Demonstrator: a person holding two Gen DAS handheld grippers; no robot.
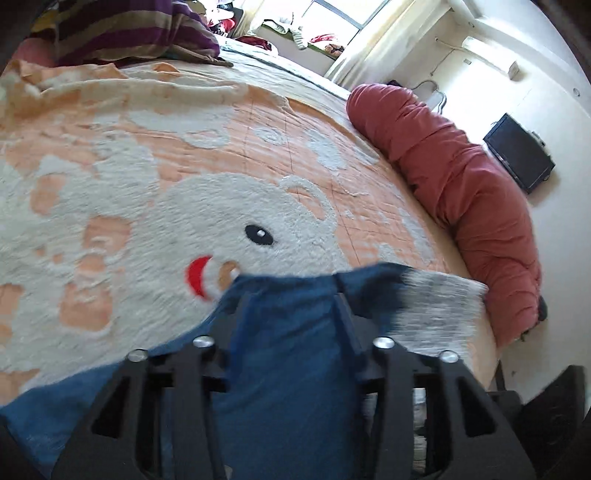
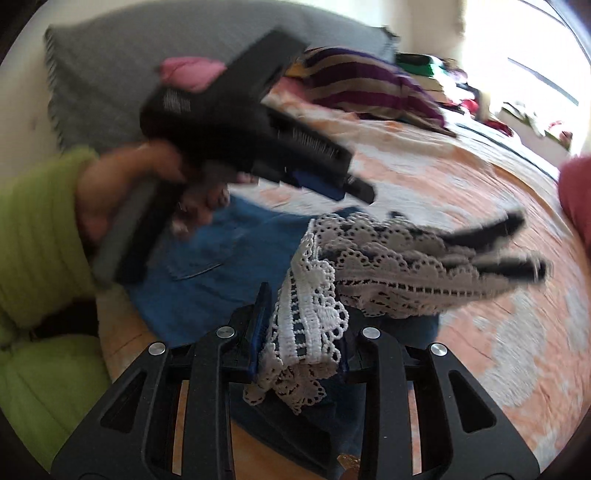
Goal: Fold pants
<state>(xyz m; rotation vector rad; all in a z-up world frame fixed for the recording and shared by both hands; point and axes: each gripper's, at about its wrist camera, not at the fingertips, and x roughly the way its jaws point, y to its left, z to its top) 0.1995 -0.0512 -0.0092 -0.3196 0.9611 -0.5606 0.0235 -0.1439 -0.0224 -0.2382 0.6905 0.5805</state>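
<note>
The bed [image 1: 110, 192] carries a peach-and-white bear blanket [image 1: 229, 229] – the landmark here. Along its far right edge lies a rolled red quilt [image 1: 461, 192]; at its far left corner, a striped purple pillow [image 1: 129, 33]. The blue pants [image 1: 288, 369] lie on the blanket's near edge and run up between the left claw [image 1: 291, 299] fingers; whether they pinch it, I cannot tell. The right claw [image 2: 301, 321] is clenched on the pants' white lace hem [image 2: 314, 314] – lifted above the blanket.
</note>
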